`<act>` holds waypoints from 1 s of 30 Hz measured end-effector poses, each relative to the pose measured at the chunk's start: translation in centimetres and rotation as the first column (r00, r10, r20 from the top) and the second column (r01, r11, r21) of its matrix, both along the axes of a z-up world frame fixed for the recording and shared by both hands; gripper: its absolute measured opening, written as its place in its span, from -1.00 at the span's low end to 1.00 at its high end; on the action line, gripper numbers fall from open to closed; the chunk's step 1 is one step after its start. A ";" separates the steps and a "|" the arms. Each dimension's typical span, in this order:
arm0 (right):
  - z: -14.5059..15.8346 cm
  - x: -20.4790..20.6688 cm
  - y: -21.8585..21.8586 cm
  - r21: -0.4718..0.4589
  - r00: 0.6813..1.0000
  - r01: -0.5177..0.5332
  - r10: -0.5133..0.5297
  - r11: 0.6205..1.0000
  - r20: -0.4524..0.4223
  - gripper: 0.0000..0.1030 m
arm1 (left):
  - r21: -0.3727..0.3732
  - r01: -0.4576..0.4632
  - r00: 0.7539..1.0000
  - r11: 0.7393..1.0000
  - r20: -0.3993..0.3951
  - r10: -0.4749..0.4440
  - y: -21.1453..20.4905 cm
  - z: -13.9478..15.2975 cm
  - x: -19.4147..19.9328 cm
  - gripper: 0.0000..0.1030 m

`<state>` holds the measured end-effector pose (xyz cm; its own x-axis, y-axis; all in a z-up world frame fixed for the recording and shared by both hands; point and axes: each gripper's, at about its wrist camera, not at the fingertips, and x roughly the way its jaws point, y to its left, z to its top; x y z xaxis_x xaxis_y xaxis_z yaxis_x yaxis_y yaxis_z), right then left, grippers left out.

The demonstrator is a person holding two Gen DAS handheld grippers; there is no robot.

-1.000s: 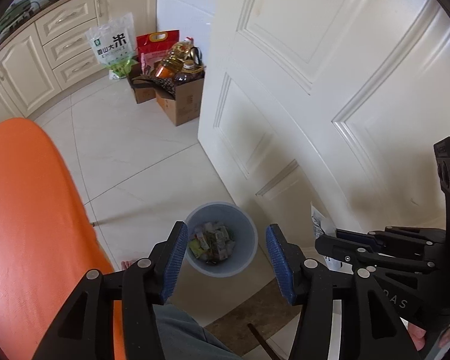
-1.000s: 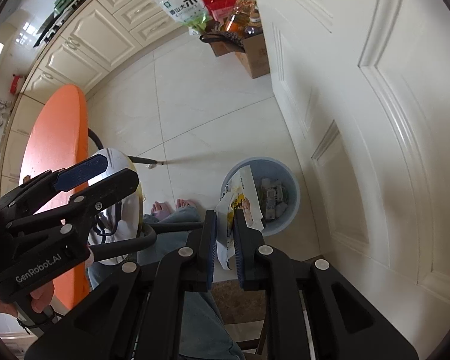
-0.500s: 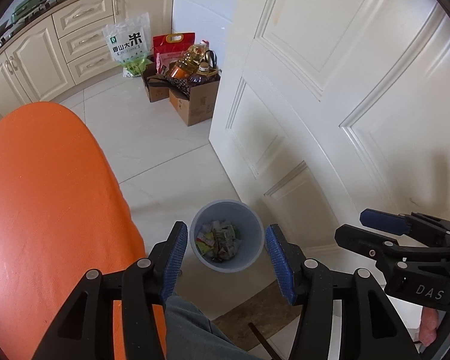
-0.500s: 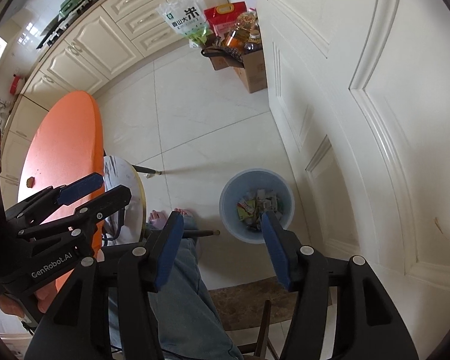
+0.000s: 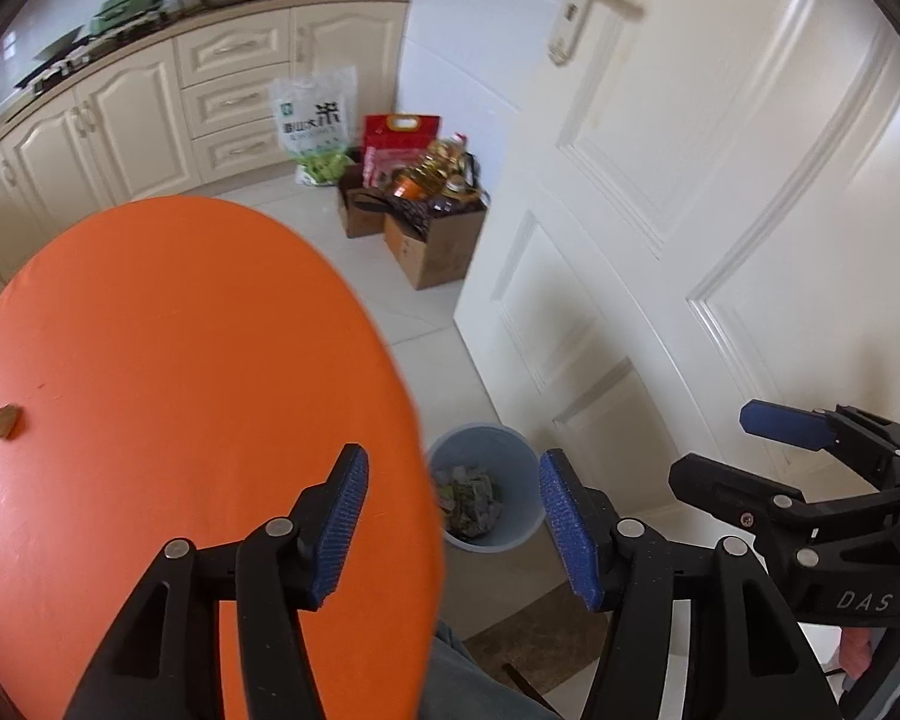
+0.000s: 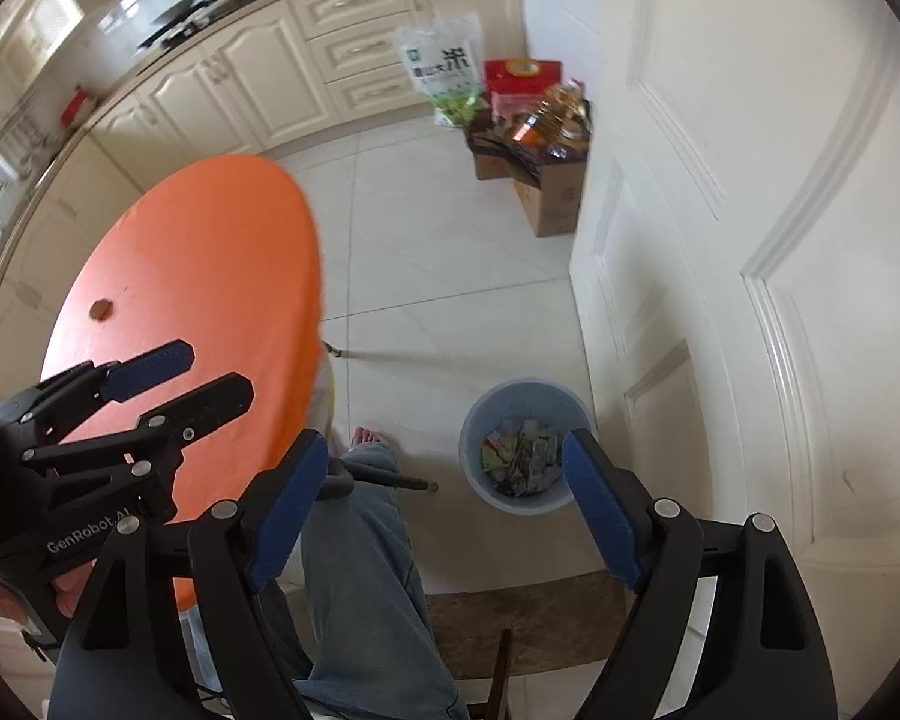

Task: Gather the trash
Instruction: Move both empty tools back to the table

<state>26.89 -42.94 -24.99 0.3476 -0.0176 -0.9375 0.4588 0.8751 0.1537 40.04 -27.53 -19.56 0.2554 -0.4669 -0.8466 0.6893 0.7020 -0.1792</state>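
the right tongs (image 6: 444, 504) hang wide and empty, their jaws having just been opening, above the blue bin (image 6: 525, 450) on the floor, which already holds wrappers. the left tongs (image 5: 450, 525) stand about half open, empty too. what's left seems to be one small brown scrap (image 5: 6, 421), maybe a nutshell, near the orange desk's (image 5: 180, 360) left edge.

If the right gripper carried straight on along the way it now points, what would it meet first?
Probably the floor, just left of the blue bin. The right gripper stands open and empty, the way looking free, though depth is unclear.
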 end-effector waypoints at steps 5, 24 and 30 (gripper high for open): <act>1.2 2.8 4.7 -0.017 0.994 -0.106 0.106 0.994 0.017 0.69 | -0.031 -0.108 0.994 0.994 0.028 0.109 6.1 1.4 0.1 0.16; -0.7 19.1 23.8 0.008 0.902 -0.432 0.432 0.902 0.011 0.75 | -0.038 -0.635 0.772 0.772 0.008 0.636 32.2 0.3 1.9 0.27; -2.8 24.6 27.8 0.048 0.877 -0.480 0.480 0.876 0.013 0.76 | -0.055 -0.695 0.719 0.717 -0.040 0.694 34.6 -0.1 3.5 0.27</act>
